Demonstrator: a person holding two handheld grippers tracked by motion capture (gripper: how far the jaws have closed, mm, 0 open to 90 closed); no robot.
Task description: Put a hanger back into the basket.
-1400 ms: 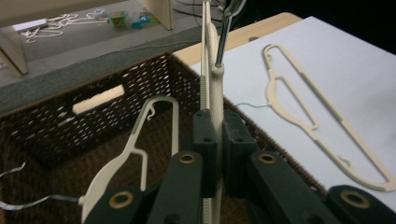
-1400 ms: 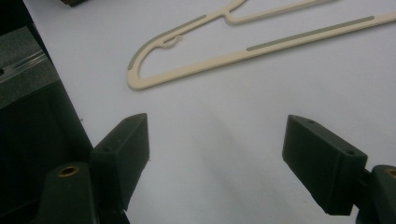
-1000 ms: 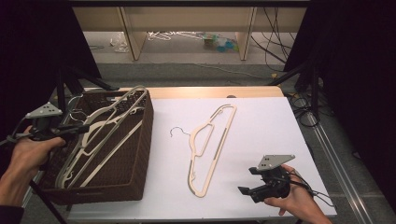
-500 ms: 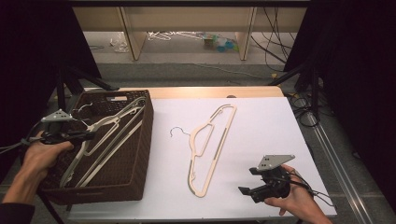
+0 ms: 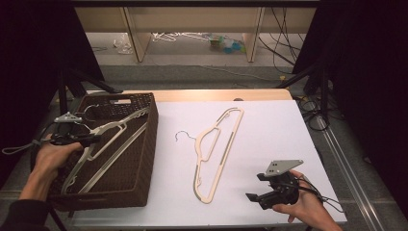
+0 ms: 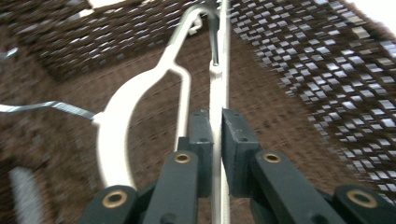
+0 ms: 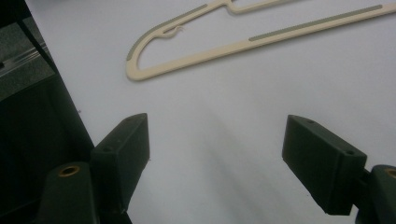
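The left hand-held gripper [image 5: 91, 139] has sunk toward the brown wicker basket [image 5: 144, 159] over the past second, carrying a white hanger [image 5: 103, 144] down with it until the hanger lies slanted inside the basket rather than above its rim. In the left gripper view the jaws stand almost together, pinching the hanger's thin white bar [image 6: 218, 121] between the pads [image 6: 201, 140]; they have just eased apart by a hair, yet the bar is still caught between them. That slight loosening, with the hanger already low in the basket, suggests the drop is about to be made. A second, cream hanger [image 5: 216, 149] lies flat on the white surface [image 5: 279, 130], well apart from the basket, where it lay a second ago. The right hand-held gripper [image 5: 257, 192] rests near the front edge of the surface, unmoved, its jaws spread wide and empty, the cream hanger's end [image 7: 154, 60] just ahead of them. It is likely the next to go.
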